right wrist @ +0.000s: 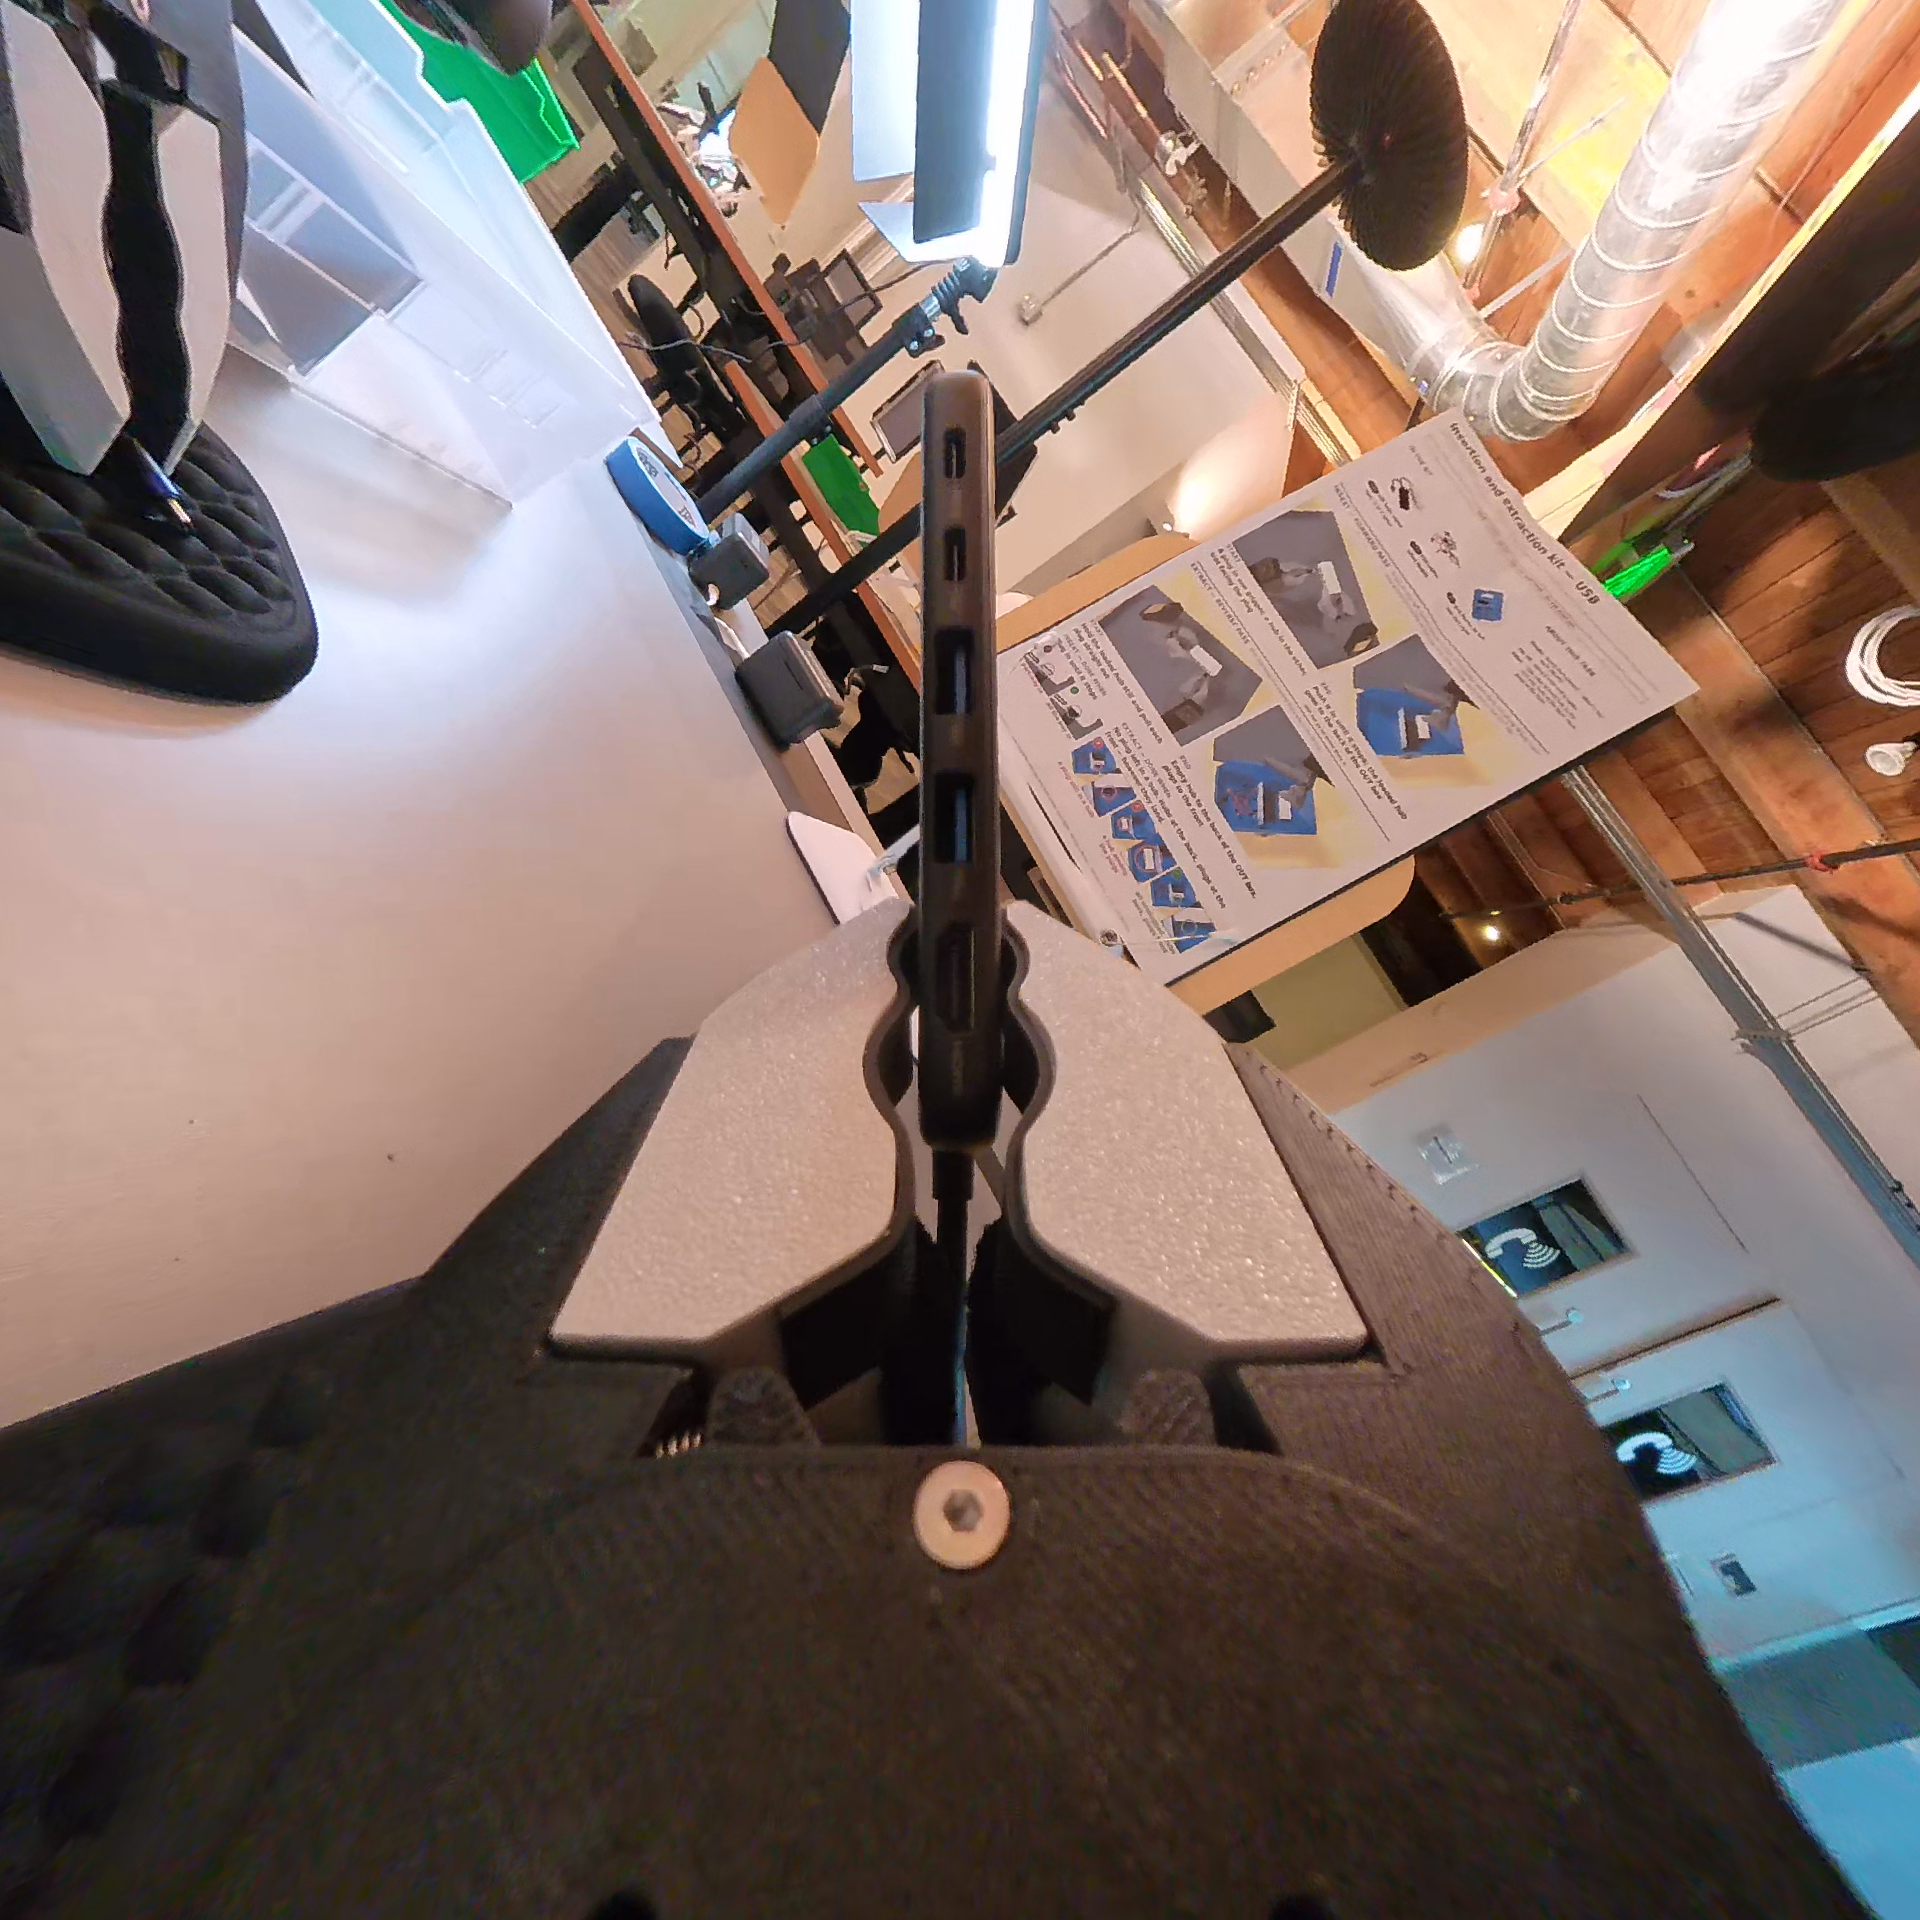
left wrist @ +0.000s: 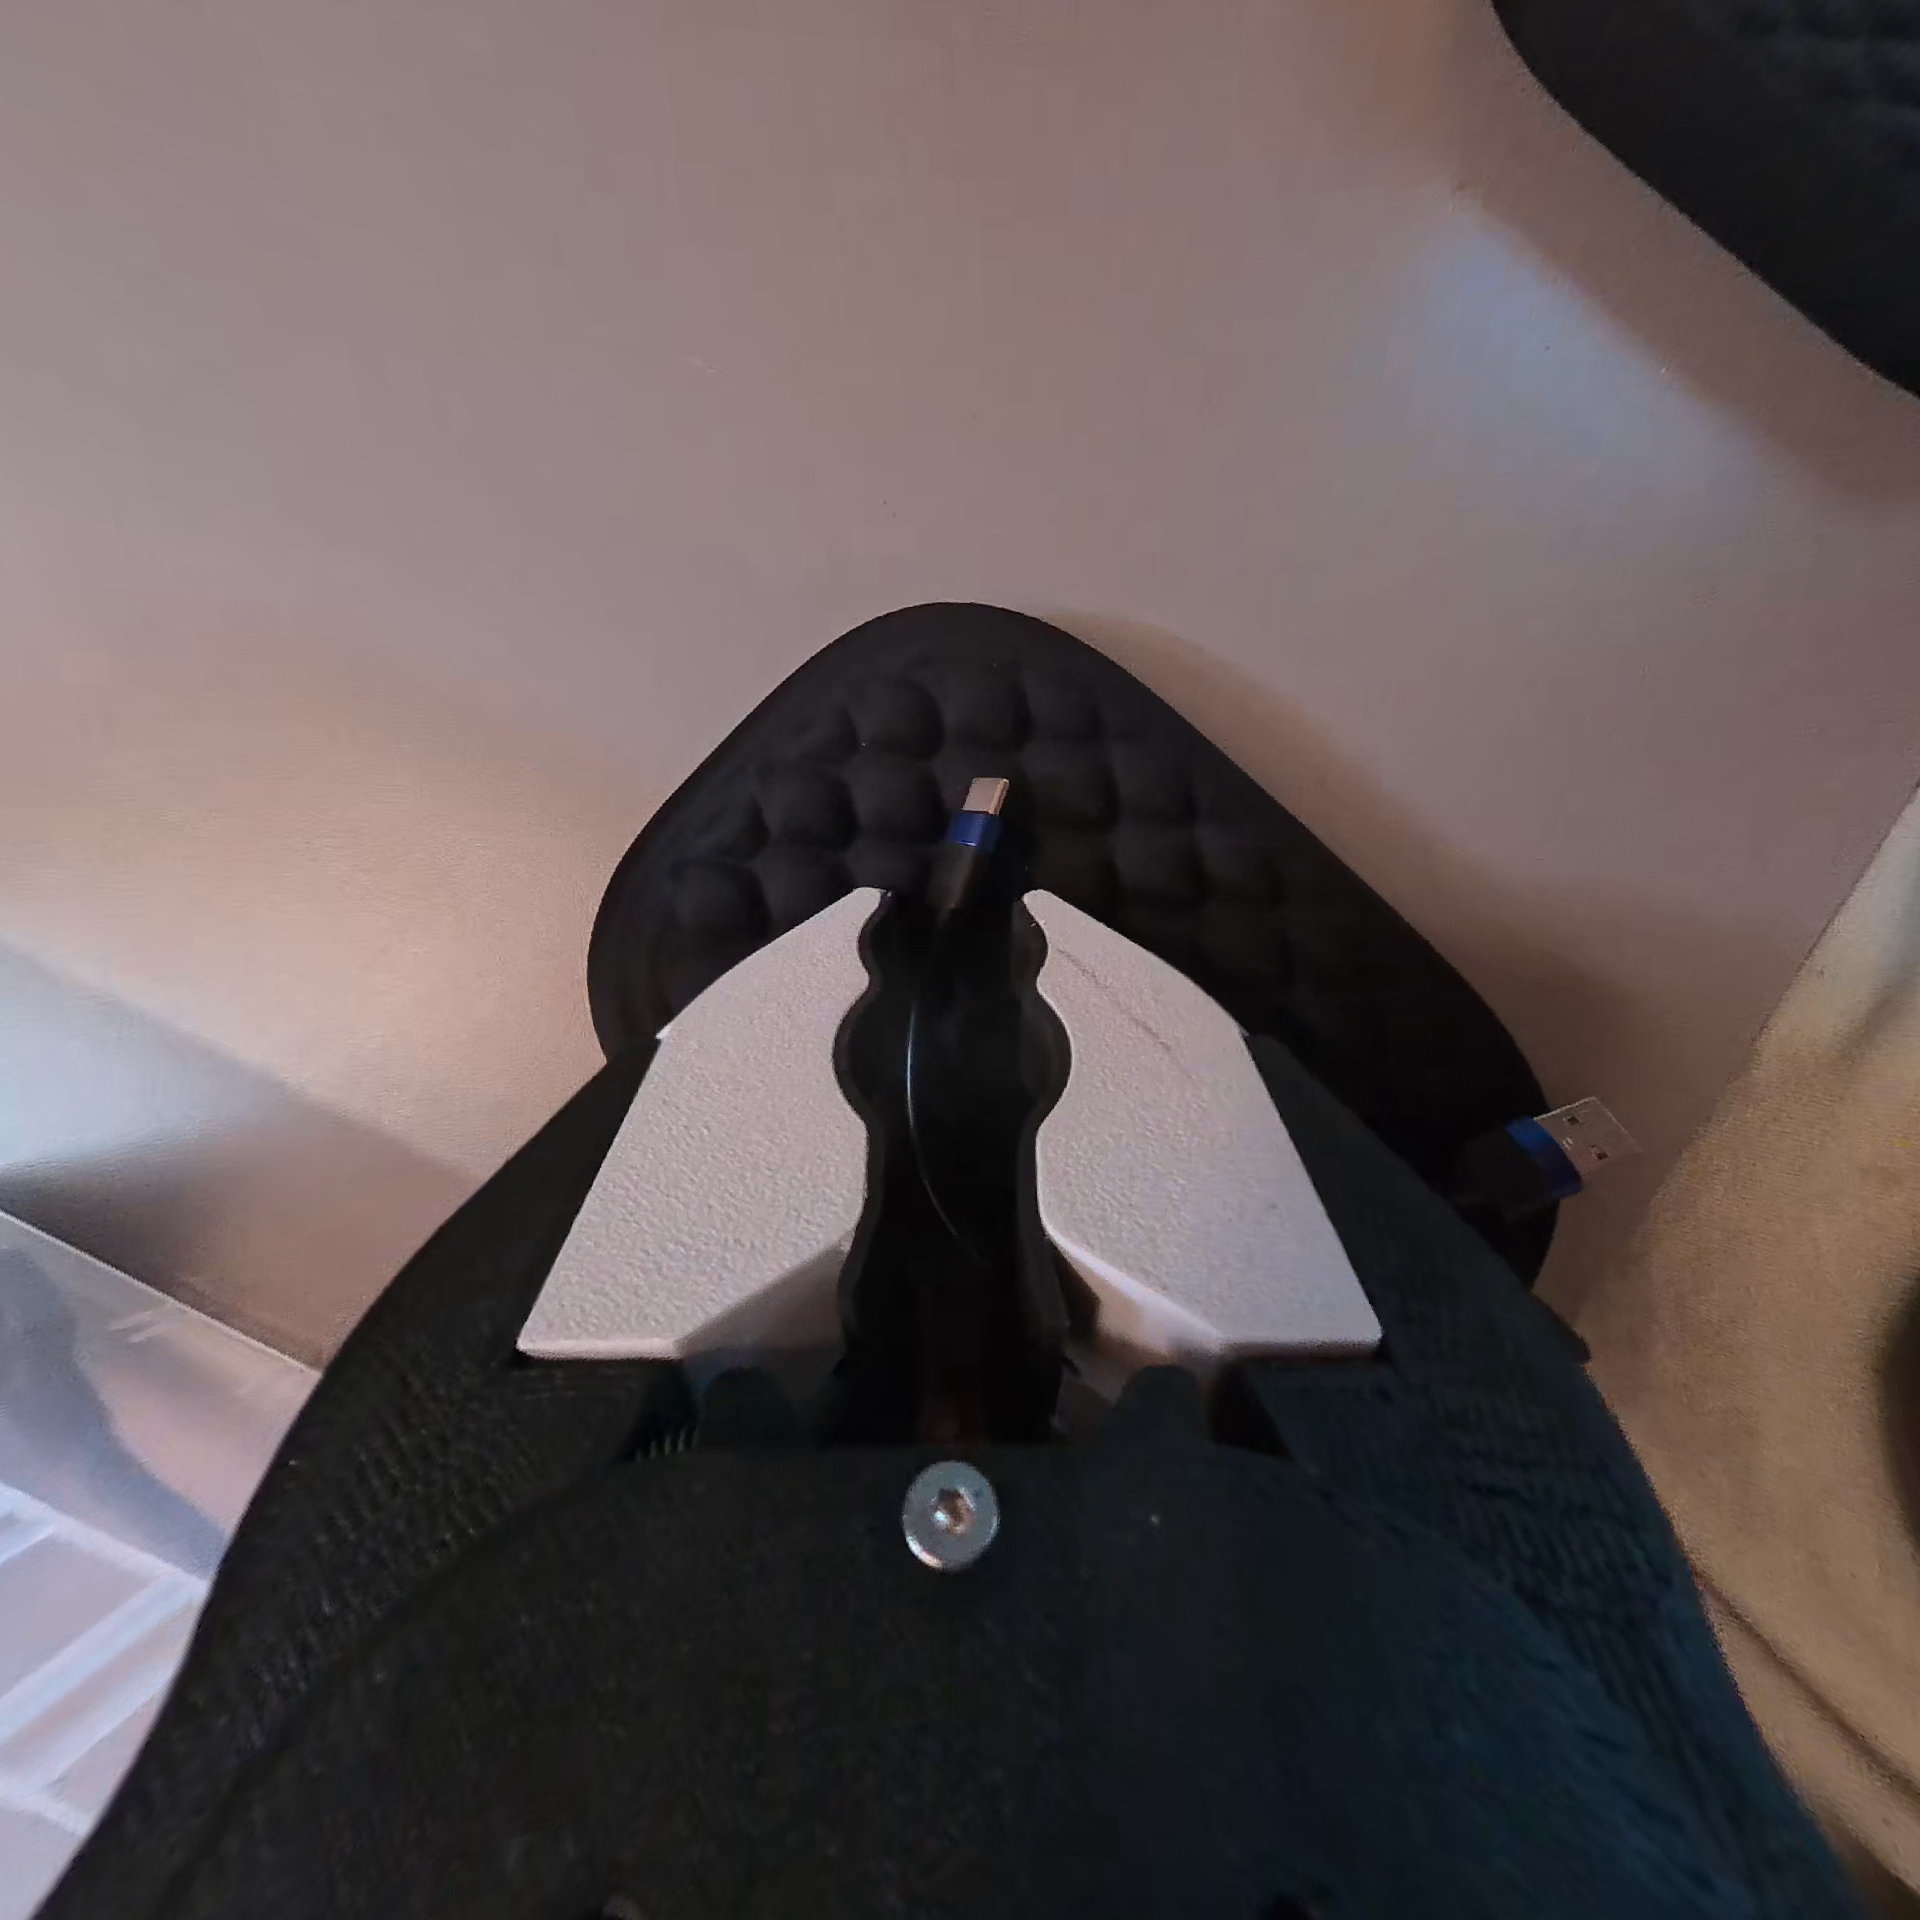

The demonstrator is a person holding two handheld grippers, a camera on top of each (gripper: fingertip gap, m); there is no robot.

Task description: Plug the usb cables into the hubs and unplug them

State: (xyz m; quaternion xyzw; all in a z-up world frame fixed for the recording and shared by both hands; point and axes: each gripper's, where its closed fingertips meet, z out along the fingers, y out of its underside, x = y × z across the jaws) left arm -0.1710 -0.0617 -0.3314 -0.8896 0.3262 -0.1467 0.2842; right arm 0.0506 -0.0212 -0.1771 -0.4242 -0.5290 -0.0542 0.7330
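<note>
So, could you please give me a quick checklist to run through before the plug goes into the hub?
1. Left gripper shut on the small plug: ok.
2. Plug tip clear of the jaws: ok.
3. Right gripper shut on the hub: ok.
4. Hub's ports empty and in view: ok.
5. Plug lined up with a port: not ok, it is over the black pad.
6. Second plug out of the way: ok.

Right gripper [right wrist: 958,997] clamped on dark hub [right wrist: 958,748] — port row facing camera, cord trailing back between fingers. Left of hub: black bumpy pad [right wrist: 156,603] on white table [right wrist: 416,883], left gripper [right wrist: 145,457] over it.
</note>
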